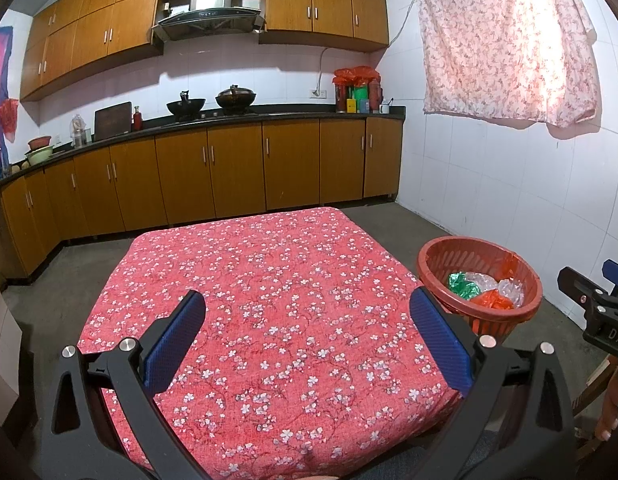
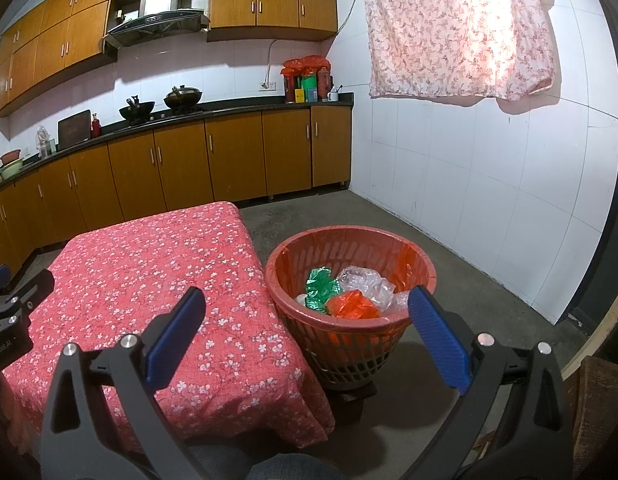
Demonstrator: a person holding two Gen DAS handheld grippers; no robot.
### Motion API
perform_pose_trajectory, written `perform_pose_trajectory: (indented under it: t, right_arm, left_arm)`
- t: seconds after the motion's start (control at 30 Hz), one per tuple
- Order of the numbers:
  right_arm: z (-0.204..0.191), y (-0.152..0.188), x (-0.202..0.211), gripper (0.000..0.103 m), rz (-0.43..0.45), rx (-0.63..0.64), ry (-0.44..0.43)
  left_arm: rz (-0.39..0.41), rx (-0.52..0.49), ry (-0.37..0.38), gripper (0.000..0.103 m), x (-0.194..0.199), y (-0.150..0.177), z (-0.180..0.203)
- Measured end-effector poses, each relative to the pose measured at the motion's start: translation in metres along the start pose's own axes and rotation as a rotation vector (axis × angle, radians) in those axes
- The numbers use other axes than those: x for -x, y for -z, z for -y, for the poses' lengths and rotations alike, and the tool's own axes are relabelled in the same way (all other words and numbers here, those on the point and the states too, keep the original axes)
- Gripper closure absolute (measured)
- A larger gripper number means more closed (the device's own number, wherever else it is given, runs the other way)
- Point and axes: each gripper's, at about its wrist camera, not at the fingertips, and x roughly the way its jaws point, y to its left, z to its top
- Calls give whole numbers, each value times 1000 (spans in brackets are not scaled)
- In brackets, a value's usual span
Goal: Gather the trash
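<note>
1. My left gripper [image 1: 307, 316] hangs over the table [image 1: 269, 280], blue ribbed pads spread wide, nothing between them
2. My right gripper [image 2: 307, 312] is likewise wide apart and empty, its right pad in front of the basket rim
3. Red slatted plastic basket [image 2: 341, 340] stands on the concrete floor at 3 o'clock, just beside the table; inside lie crumpled green [image 2: 321, 286], orange [image 2: 351, 306] and clear [image 2: 365, 282] plastic trash
4. Tablecloth: red floral fabric, lying flat
5. At 12 o'clock, wooden cabinets [image 1: 237, 168] under a dark counter
</note>
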Motion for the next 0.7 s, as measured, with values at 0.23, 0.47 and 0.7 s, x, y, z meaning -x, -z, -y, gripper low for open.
perform_pose_trajectory:
  t: [0.23,0.47,0.7]
  right_arm:
    - [1,0,0,4,0,-1,0]
    - [1,0,0,4,-1,-3,-1]
    - [1,2,-3,4,-3,-6,-1]
  left_arm:
    - [-4,-3,-5,2,-2,4,0]
    - [-7,-5,-4,2,-2,4,1]
    - [-13,-4,-4,2,-4,5,-1]
